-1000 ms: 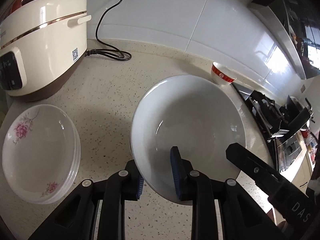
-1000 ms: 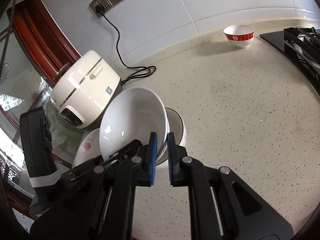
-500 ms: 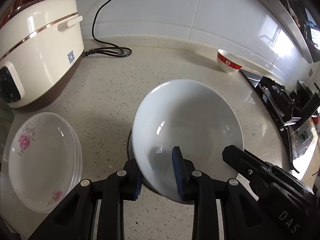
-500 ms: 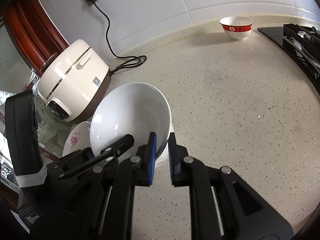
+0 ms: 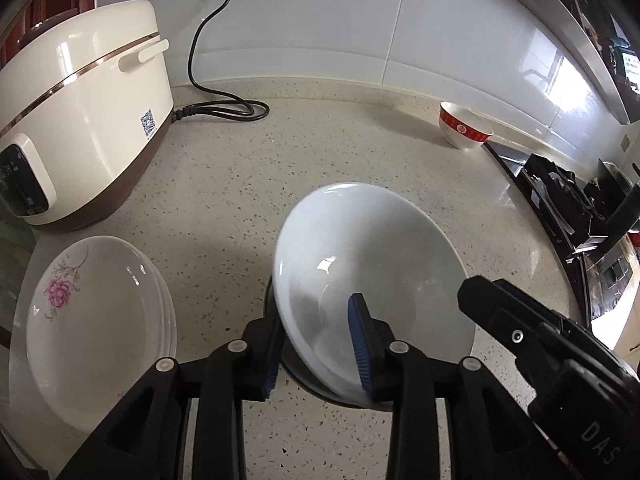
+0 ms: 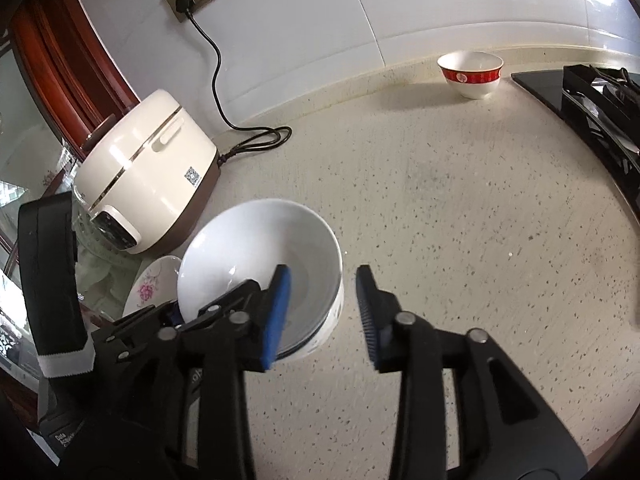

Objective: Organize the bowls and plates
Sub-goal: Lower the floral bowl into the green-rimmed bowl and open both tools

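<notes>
The large white bowl [image 5: 372,276] is sitting tilted on top of another bowl [image 6: 330,320] on the speckled countertop [image 5: 320,152], just right of the stack of flowered plates [image 5: 96,320] and in front of the cream rice cooker [image 5: 80,108].

The left gripper [image 5: 316,344] is straddling the near rim of the white bowl: one blue pad is lying inside the bowl and the other outside, under its wall. Its jaws have just been opening, and they are standing partly spread with the rim between them. The inner pad is showing a gap from the bowl's wall; whether the outer pad is touching the underside cannot be told, so the grip looks released rather than pinching.

The right gripper [image 6: 324,312] is hanging over the right edge of the same bowl, on the side away from the rice cooker. Its jaws have just been opening too and are now clearly parted. The left finger's blue pad [image 6: 276,316] is reaching over the bowl's inside, the right finger is standing over bare countertop outside the rim, and neither is pressing on the bowl.

A small red-banded bowl [image 6: 470,72] is standing alone by the back wall, well apart from the rice cooker, next to the black stove [image 6: 600,108].
</notes>
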Motion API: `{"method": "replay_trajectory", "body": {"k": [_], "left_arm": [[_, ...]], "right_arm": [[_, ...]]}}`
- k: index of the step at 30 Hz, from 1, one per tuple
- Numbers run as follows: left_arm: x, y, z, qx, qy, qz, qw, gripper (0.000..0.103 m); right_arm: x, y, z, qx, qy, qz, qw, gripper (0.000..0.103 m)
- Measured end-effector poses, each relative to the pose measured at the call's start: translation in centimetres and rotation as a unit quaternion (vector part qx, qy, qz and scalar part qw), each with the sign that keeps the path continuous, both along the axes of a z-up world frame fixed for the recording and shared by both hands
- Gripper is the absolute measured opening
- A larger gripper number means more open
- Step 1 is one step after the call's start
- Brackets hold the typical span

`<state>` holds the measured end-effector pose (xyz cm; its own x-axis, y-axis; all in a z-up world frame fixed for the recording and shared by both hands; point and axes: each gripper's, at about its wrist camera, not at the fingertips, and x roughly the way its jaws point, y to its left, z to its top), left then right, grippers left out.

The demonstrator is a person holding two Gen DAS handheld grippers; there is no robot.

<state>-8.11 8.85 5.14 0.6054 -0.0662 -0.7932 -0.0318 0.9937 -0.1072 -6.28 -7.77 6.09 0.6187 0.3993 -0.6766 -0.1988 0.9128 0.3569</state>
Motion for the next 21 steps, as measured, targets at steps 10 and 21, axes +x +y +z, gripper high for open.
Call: {"method": "replay_trajectory", "body": {"k": [10, 21], "left_arm": [[0.2, -1.9, 0.1, 0.045, -0.008, -0.022, 0.9987, 0.065], [-0.2, -0.8, 2.4, 0.111, -0.088, -0.009, 0.9898, 0.077]], "right_arm": [[0.1, -1.6, 0.1, 0.014, -0.007, -0.017, 1.0, 0.041], [0.2, -4.4, 0.9, 0.036, -0.024, -0.048, 0.998, 0.041]]}}
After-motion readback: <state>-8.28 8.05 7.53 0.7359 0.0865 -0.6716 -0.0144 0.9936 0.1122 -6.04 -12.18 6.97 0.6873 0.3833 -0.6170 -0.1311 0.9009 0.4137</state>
